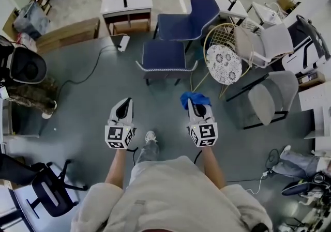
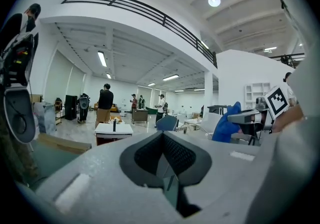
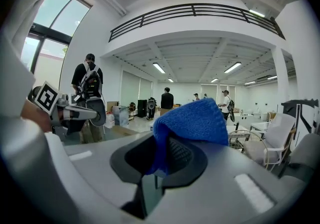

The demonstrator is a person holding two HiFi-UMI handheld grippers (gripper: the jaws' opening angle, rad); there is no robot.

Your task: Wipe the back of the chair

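Grey floor point(image 1: 98, 91) runs to the blue chair point(image 1: 190, 19), well ahead and nearer the right hand-held gripper point(image 1: 193, 104), which clamps a blue cloth point(image 1: 202, 98); the left hand-held gripper point(image 1: 124, 105) is closed and empty.

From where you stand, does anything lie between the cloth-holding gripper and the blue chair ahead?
Nothing visible does: only bare floor separates the right gripper, shut on the blue cloth, from the nearest blue chair.
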